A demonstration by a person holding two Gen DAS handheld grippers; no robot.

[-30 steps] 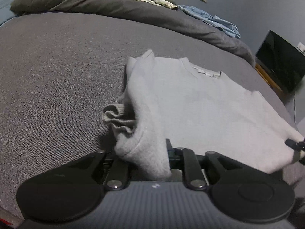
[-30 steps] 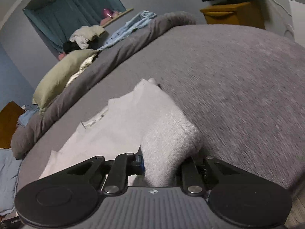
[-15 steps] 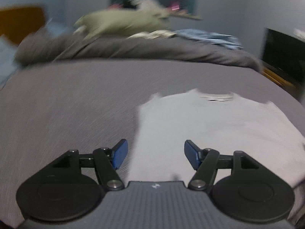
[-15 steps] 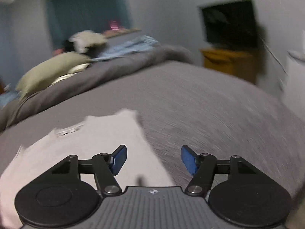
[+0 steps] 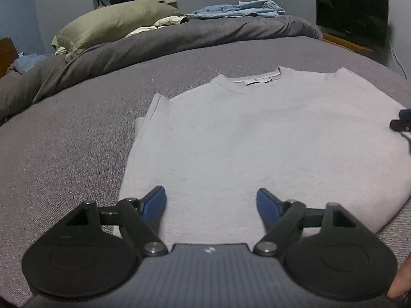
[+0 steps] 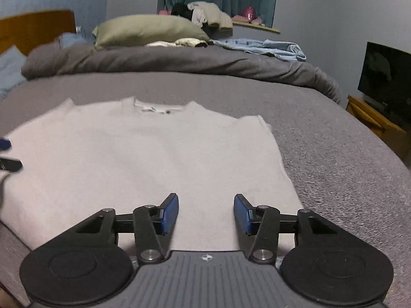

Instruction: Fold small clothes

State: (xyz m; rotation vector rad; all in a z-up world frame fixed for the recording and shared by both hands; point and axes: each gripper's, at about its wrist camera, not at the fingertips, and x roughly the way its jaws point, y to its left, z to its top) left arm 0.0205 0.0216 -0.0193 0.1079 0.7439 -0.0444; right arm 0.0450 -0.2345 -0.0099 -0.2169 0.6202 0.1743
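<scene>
A light grey sweater (image 5: pixel 257 133) lies flat on the grey bed (image 5: pixel 64 141), collar at the far side and both sleeves folded under or in. It also shows in the right wrist view (image 6: pixel 143 159). My left gripper (image 5: pixel 212 202) is open and empty above the sweater's near left hem. My right gripper (image 6: pixel 205 213) is open and empty above the near right hem. The right gripper's tip shows at the right edge of the left wrist view (image 5: pixel 402 123); the left gripper's tip shows at the left edge of the right wrist view (image 6: pixel 7 154).
A rumpled dark grey duvet (image 5: pixel 167 41) runs along the far side of the bed, with a green pillow (image 5: pixel 113 23) and blue denim clothes (image 5: pixel 239 10) on it. A black TV (image 5: pixel 352 12) on a wooden cabinet (image 6: pixel 377 125) stands to the right.
Both grippers let go of the sweater's folded sides, opened and drew back toward the near hem. The sweater now lies flat with its sides folded in.
</scene>
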